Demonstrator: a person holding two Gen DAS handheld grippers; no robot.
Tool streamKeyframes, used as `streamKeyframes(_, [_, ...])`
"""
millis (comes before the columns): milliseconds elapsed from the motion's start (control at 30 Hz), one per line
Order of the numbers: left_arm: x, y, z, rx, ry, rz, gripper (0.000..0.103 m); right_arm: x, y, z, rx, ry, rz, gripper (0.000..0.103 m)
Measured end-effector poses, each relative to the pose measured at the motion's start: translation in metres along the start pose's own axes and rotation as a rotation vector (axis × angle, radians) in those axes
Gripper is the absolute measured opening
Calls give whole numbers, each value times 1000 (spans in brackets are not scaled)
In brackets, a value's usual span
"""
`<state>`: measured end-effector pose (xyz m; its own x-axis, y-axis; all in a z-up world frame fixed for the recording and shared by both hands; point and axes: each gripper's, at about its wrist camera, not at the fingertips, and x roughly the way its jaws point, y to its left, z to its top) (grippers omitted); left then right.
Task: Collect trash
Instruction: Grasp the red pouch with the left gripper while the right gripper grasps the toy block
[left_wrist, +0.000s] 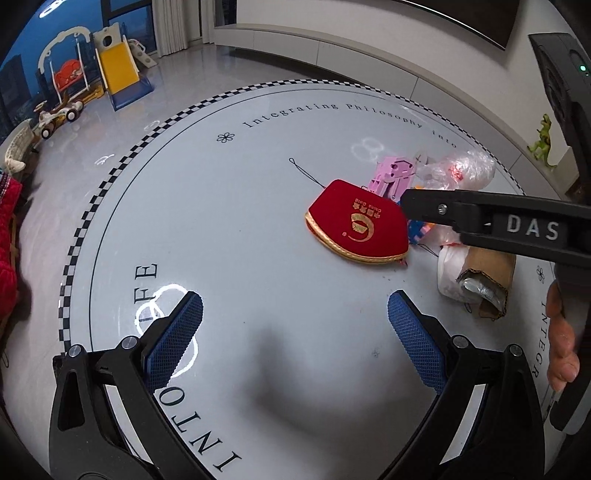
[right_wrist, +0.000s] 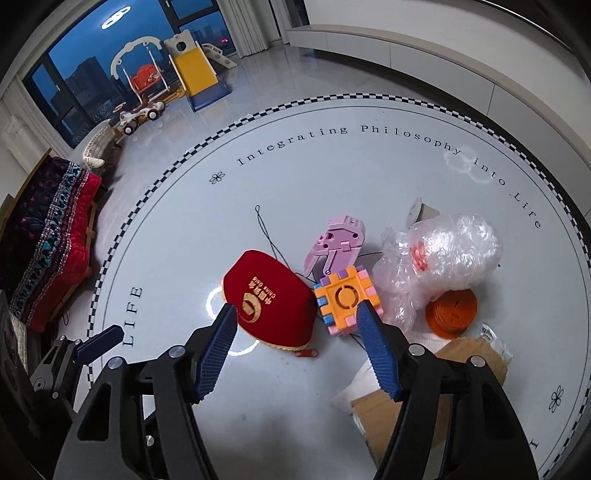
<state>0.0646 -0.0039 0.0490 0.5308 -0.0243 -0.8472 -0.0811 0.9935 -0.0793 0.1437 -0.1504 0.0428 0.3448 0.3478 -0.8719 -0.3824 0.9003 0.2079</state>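
Hovering over the round white table (right_wrist: 184, 229), the left gripper (left_wrist: 295, 314) gapes wide and empty. Rightward, the right gripper (right_wrist: 295, 325) hangs open, holding nothing, above the red velvet pouch (right_wrist: 269, 299). Further right, the crumpled clear plastic wrap (right_wrist: 443, 258) and torn brown cardboard (right_wrist: 465, 354) lie uncollected; seemingly nothing is gathered yet.

A home living room: toy slide (right_wrist: 199, 74), baby swing (right_wrist: 142, 75), night-time city window (right_wrist: 74, 74).

Night windows (right_wrist: 74, 74), glossy pale floor (right_wrist: 295, 74), toy slide (right_wrist: 195, 70).
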Motion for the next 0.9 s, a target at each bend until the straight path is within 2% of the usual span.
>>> streamKeyframes(200, [12,1,7,-21,8,-12,97,21,-15,10,-5,16,-69,69])
streamKeyframes(367, [20,0,14,-26,14,-13,97,32,-20,15,-27,46,-93,69])
streamKeyframes(567, [30,-9,22,-16,9,-12,97,35,-20,16,-55,47,-83,66])
streamKeyframes(800, [43,-27,30,56,10,24,97,32,-33,16,-34,76,-24,66])
streamKeyframes(833, [43,-28,31,62,7,26,97,32,-34,15,-36,79,-17,60])
streamKeyframes(867, [45,-30,33,69,8,23,97,31,-34,15,-33,80,-1,49])
streamKeyframes(900, [47,-31,34,76,11,26,97,29,-37,15,-18,82,18,42])
